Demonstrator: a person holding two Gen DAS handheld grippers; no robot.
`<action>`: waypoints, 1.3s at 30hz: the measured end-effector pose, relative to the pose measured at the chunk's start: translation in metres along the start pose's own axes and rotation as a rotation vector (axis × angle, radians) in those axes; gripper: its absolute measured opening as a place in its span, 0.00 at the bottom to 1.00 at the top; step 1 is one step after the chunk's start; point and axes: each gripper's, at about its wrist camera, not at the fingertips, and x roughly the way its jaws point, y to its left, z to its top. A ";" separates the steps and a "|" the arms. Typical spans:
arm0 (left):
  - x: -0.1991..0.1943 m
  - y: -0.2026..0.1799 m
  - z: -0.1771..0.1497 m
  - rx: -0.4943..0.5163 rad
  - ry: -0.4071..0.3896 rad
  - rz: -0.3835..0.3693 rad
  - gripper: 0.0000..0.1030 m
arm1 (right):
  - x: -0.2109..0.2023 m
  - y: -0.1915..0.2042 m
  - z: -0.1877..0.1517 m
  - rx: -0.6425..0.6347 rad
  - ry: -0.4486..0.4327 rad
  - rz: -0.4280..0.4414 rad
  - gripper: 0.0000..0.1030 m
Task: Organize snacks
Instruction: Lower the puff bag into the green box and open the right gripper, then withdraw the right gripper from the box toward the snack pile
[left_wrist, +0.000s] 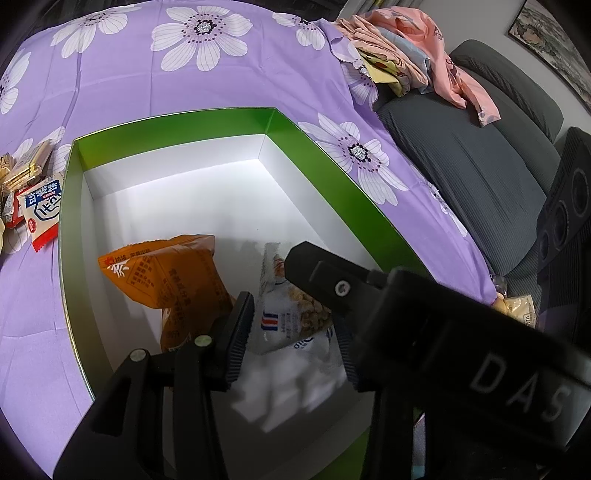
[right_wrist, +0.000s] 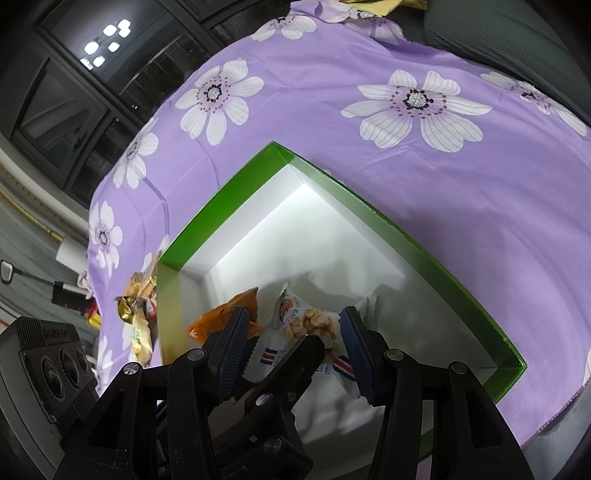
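A green box (left_wrist: 177, 122) (right_wrist: 221, 199) with a white inside stands on the purple flowered cloth. In it lie an orange snack packet (left_wrist: 173, 277) (right_wrist: 218, 325) and a white snack packet (left_wrist: 284, 332) (right_wrist: 266, 354) printed with puffed pieces. My left gripper (left_wrist: 295, 332) straddles the white packet; its near pad touches the packet's edge, and its other pad is partly hidden by the right gripper's finger (left_wrist: 325, 284). My right gripper (right_wrist: 295, 325) is shut on the same packet, both pads against its ends. One left finger (right_wrist: 295, 362) reaches in between the right fingers.
Several loose snack packets (left_wrist: 33, 192) (right_wrist: 138, 317) lie on the cloth (left_wrist: 184, 74) just left of the box. A grey sofa (left_wrist: 480, 166) with pink clothes (left_wrist: 424, 44) stands to the right. The far half of the box floor (left_wrist: 203, 195) is bare.
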 end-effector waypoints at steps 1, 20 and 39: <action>0.000 0.000 0.000 0.000 0.000 0.000 0.42 | 0.000 0.000 0.000 -0.001 0.000 0.000 0.54; -0.008 -0.003 -0.002 -0.005 -0.040 -0.016 0.45 | -0.009 0.004 -0.002 -0.022 -0.028 -0.019 0.54; -0.174 0.163 -0.020 -0.085 -0.344 0.251 0.87 | -0.006 0.144 -0.041 -0.310 -0.187 -0.044 0.74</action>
